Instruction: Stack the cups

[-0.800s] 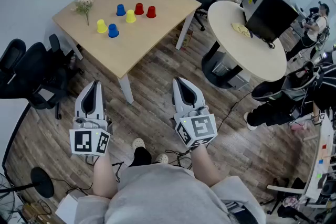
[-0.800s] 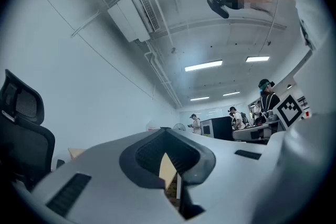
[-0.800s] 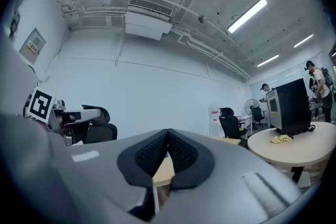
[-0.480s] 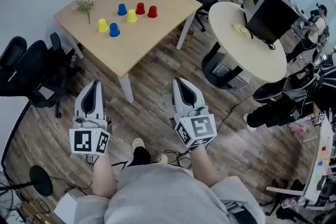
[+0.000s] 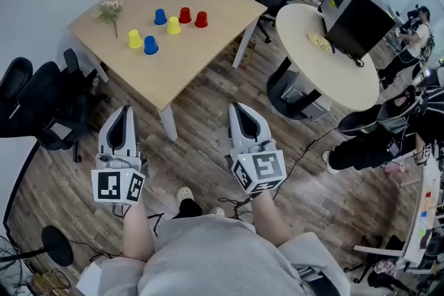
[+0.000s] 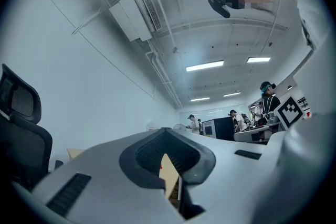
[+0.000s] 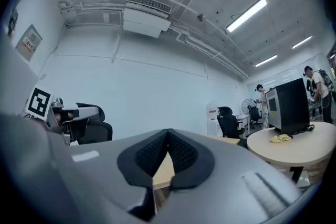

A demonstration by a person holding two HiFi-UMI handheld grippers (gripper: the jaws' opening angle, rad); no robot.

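Note:
Several small cups stand upside down on a light wooden table [image 5: 187,59] far ahead in the head view: two red [image 5: 184,14] [image 5: 201,19], two yellow [image 5: 173,25] [image 5: 134,39], two blue [image 5: 160,16] [image 5: 150,45]. My left gripper [image 5: 123,112] and right gripper [image 5: 239,109] are held over the wooden floor, well short of the table. Both are shut with nothing between the jaws. The gripper views look up past the closed jaws toward the wall and ceiling; the left gripper [image 6: 167,132] and right gripper [image 7: 168,132] show only a sliver of the table.
A small dried flower sprig [image 5: 109,9] lies at the table's left corner. Black office chairs [image 5: 35,100] stand at the left. A round white table [image 5: 326,59] with a black monitor [image 5: 354,10] is at the right. People work at desks in the background.
The view has shifted slightly; the table and cups sit a little further left in the head view. Both grippers keep their place and stay shut.

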